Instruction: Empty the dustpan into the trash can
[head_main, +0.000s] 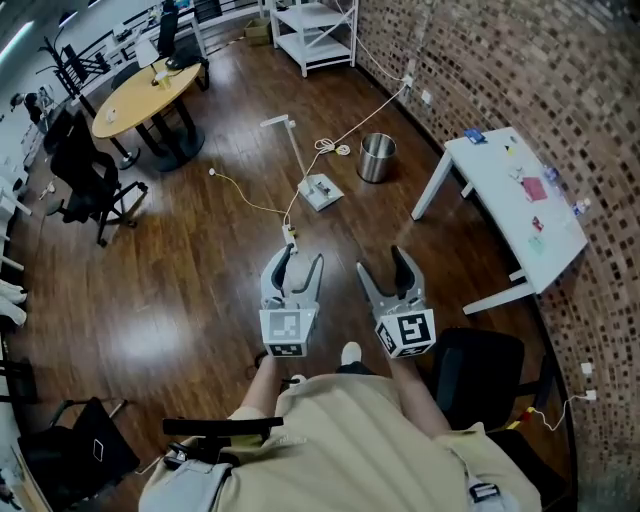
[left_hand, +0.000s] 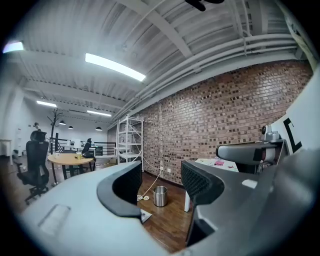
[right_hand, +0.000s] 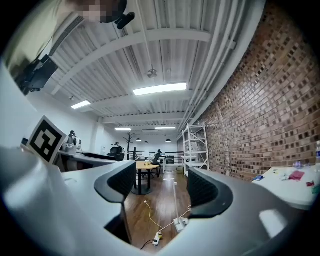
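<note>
Both grippers are open and hold nothing.
The left gripper (head_main: 300, 258) and right gripper (head_main: 381, 262) have their jaws apart, well away from the trash can (head_main: 377, 158). The dustpan (head_main: 321, 191) sits on the floor just left of the trash can. A white table (head_main: 510, 200) stands to its right.

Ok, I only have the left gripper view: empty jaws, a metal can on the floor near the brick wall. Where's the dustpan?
Observer: Head view shows the dustpan standing on the floor left of the trash can, long handle upright.
Operator: Is the right gripper holding anything?
Observer: No, the right gripper has its jaws apart, nothing between them.
Operator: Anything in the way?
Observer: A power strip lies on the floor just short of the dustpan.
</note>
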